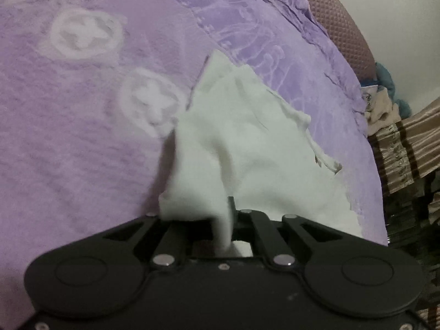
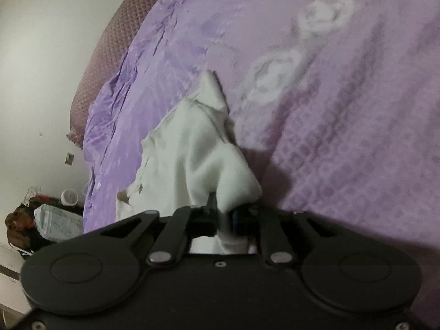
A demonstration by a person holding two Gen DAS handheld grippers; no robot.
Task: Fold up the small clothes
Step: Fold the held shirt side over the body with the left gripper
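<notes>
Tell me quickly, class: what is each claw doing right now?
Left claw: shut on the white cloth.
Right claw: shut on the white cloth.

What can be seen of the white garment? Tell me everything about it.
The white garment is a small piece of soft, plain, knit-looking cloth, crumpled and unfolded. It lies on the purple bedspread, its far part spread there in wrinkles, with a thin loose strand at one edge. Its near edge is lifted into two gathered peaks: the left hand-held gripper is shut on one bunch, the right hand-held gripper on another. Its exact type cannot be told.
</notes>
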